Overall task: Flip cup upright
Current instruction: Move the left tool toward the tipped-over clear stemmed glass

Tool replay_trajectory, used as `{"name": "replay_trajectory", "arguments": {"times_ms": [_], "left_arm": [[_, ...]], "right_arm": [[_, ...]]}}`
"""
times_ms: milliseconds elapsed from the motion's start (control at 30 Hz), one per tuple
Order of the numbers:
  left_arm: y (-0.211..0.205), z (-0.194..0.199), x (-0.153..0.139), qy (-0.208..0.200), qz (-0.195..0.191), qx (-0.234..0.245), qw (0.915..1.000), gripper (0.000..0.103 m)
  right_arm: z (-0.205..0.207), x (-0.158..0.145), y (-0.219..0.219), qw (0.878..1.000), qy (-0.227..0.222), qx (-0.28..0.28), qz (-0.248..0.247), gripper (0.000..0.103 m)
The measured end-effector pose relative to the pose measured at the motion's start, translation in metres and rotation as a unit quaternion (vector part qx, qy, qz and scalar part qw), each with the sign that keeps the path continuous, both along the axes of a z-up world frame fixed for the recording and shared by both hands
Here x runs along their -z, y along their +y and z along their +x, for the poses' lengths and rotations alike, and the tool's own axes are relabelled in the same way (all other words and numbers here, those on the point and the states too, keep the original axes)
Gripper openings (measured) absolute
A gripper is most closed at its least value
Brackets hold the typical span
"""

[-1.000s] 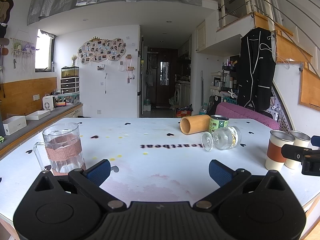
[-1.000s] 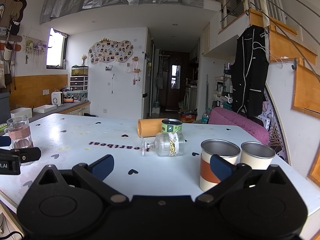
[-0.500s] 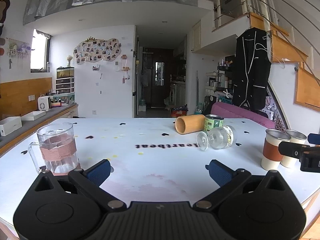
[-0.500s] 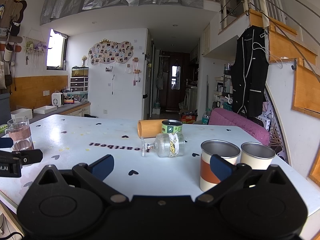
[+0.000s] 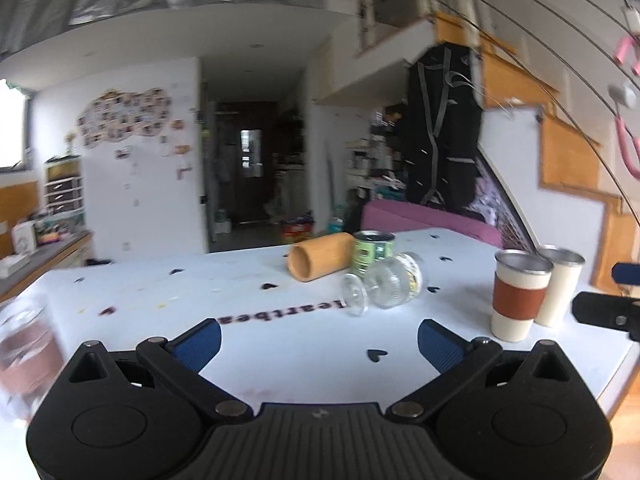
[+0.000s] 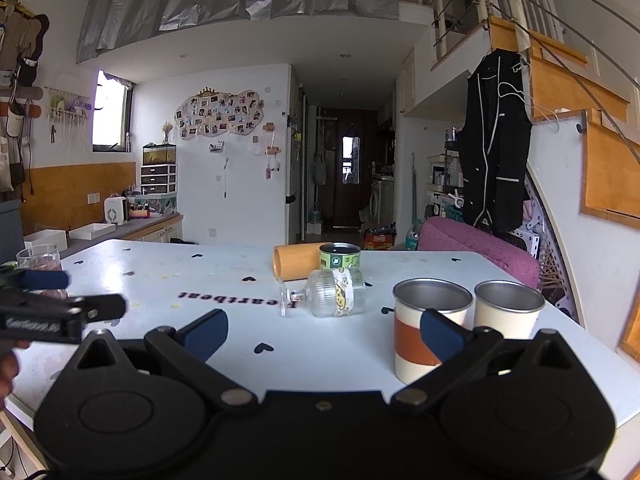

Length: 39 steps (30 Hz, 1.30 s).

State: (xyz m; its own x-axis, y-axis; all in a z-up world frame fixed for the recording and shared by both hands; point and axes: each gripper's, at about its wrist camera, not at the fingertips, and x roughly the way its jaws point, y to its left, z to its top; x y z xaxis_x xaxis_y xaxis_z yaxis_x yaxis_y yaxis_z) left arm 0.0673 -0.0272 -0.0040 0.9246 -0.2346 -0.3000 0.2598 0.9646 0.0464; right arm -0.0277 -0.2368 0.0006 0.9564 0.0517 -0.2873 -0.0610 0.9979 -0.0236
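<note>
Soft daylight from the window (image 6: 110, 114) at left lights the room evenly with faint shadows, the left wrist view smeared by motion blur, the right wrist view sharp, both bowed by fisheye at their edges.

The whole left wrist view is smeared by motion blur. In it the glass mug (image 5: 24, 354) at the left edge is only a streaked shape, partly cut off by the edge and partly hidden behind the left gripper (image 5: 318, 338). In the right wrist view the same mug (image 6: 39, 258) is half covered by the other gripper's fingers. The banded cup (image 6: 430, 330) is partly hidden behind a blue pad (image 6: 440, 334). The bamboo tube (image 6: 298, 260) is partly behind the green tin (image 6: 340, 256).
</note>
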Motion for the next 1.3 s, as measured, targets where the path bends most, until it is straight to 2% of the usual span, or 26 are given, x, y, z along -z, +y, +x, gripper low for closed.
{"name": "replay_trajectory", "arguments": {"times_ms": [133,233,333,467,667,800,933,1100,1200,1233,1300], "left_arm": [[-0.016,0.031,0.005,0.009,0.019,0.067,0.9975,0.103],[-0.027,0.059,0.012,0.026,0.025,0.129,0.9910,0.103],[-0.038,0.087,0.020,0.055,0.015,0.176,0.9828,0.103],[-0.056,0.129,0.031,0.067,0.043,0.192,0.9781,0.103],[-0.068,0.184,0.044,0.094,0.059,0.218,0.9696,0.103],[-0.070,0.216,0.047,0.096,0.069,0.221,0.9682,0.103],[-0.068,0.246,0.052,0.126,0.055,0.225,0.9646,0.103],[-0.068,0.271,0.059,0.142,0.035,0.245,0.9585,0.103],[-0.071,0.276,0.062,0.151,0.031,0.266,0.9516,0.099],[-0.072,0.277,0.063,0.152,0.033,0.272,0.9495,0.091],[-0.074,0.276,0.064,0.152,0.036,0.275,0.9487,0.087]], "right_arm": [[-0.002,0.003,-0.011,1.000,0.000,0.005,0.008,0.103],[-0.002,0.006,-0.019,1.000,0.002,0.009,0.014,0.103],[-0.002,0.008,-0.025,1.000,0.003,0.011,0.016,0.103],[-0.003,0.012,-0.034,1.000,0.003,0.017,0.016,0.103],[0.000,0.020,-0.046,0.999,0.012,0.028,0.013,0.103],[0.006,0.028,-0.054,0.999,0.024,0.039,0.017,0.103],[0.018,0.035,-0.060,0.998,0.041,0.050,0.022,0.103],[0.031,0.042,-0.062,0.997,0.054,0.054,0.021,0.103],[0.040,0.046,-0.063,0.996,0.063,0.060,0.015,0.103],[0.043,0.047,-0.063,0.996,0.066,0.062,0.015,0.103],[0.049,0.049,-0.064,0.995,0.071,0.064,0.015,0.103]]}}
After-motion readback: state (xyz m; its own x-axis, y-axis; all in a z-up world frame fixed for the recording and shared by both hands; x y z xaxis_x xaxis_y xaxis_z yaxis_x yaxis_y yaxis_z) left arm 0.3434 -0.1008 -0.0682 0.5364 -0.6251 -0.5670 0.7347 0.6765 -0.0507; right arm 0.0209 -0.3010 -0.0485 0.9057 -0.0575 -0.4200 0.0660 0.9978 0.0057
